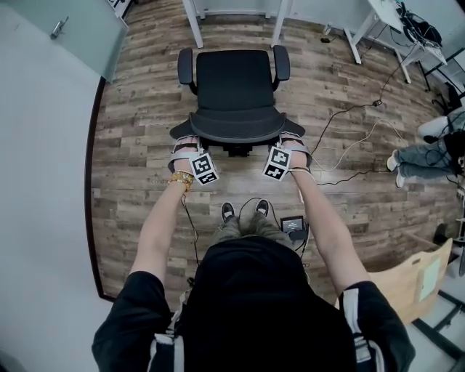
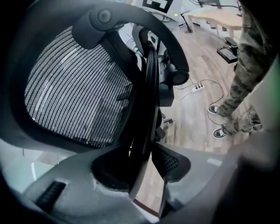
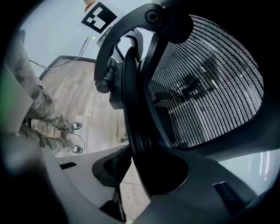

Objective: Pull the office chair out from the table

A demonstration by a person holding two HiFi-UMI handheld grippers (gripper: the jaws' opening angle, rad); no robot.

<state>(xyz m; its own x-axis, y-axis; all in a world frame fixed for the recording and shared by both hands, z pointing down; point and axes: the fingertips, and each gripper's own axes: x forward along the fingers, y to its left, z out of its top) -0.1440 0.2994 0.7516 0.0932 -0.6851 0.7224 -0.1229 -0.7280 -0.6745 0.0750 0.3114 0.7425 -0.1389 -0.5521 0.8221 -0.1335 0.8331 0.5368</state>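
The black office chair stands on the wood floor with its back toward me, its seat facing the white table legs. My left gripper is at the left end of the backrest's top edge and my right gripper at the right end. In the left gripper view the dark backrest rim runs between the jaws of the left gripper, beside the mesh. In the right gripper view the rim sits likewise in the right gripper. Both are shut on the rim.
A second white table leg stands behind the chair. Cables trail over the floor at the right, toward a seated person's legs. A small black device lies by my feet. A wooden board leans at lower right. A grey wall runs along the left.
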